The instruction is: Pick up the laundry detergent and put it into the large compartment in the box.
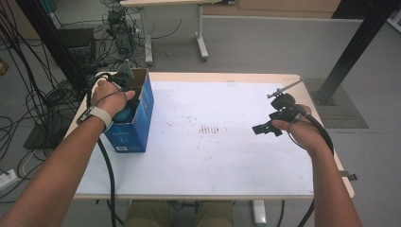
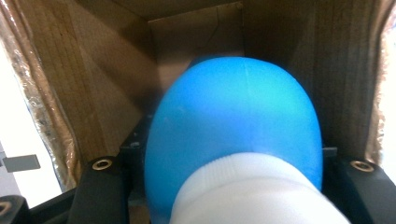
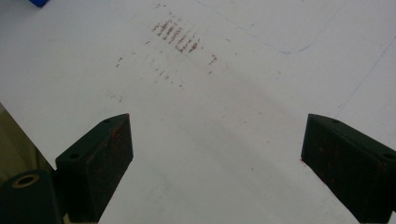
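The left gripper (image 2: 233,196) has its jaws closed on a blue bottle (image 2: 233,130), gripping it just above the white cap (image 2: 252,191), which sits nearest the camera. The bottle's long axis runs straight away from the jaws into the box (image 2: 196,32), rounded end first, with brown cardboard walls close on every side and the back wall just beyond the bottle. In the high view the left hand (image 1: 109,97) is at the open top of the blue box (image 1: 137,123) at the table's (image 1: 227,170) left edge. The right gripper (image 1: 267,127) hovers well apart over the bare right side, jaws wide open and empty. The left hand is plainly nearer; probably release or withdrawal follows along that axis.
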The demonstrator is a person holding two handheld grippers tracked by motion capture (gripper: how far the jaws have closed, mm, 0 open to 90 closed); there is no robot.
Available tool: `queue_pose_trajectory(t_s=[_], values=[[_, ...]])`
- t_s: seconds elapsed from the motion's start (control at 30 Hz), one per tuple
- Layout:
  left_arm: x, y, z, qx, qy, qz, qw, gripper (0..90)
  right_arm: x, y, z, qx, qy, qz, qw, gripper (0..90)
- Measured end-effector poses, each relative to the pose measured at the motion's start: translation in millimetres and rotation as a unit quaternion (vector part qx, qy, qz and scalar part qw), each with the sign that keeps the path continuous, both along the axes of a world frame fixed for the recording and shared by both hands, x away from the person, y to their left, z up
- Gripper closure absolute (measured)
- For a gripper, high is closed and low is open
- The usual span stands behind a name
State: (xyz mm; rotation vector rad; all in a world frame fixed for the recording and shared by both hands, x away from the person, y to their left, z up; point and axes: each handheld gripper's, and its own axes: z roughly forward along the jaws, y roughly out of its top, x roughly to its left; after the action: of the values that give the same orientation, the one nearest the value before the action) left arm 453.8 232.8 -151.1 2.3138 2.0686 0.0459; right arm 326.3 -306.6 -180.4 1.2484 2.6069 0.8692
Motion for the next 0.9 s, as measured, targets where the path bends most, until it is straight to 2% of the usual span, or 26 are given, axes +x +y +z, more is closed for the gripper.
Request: queue_pose_trajectory(t_s=[0.9], values=[[-0.2,0.6,0.1,-0.001,0.001,0.001,1.0,38.2,-1.8,-1.7,0.1,0.001,-0.001,-0.002,1.0,8.8]])
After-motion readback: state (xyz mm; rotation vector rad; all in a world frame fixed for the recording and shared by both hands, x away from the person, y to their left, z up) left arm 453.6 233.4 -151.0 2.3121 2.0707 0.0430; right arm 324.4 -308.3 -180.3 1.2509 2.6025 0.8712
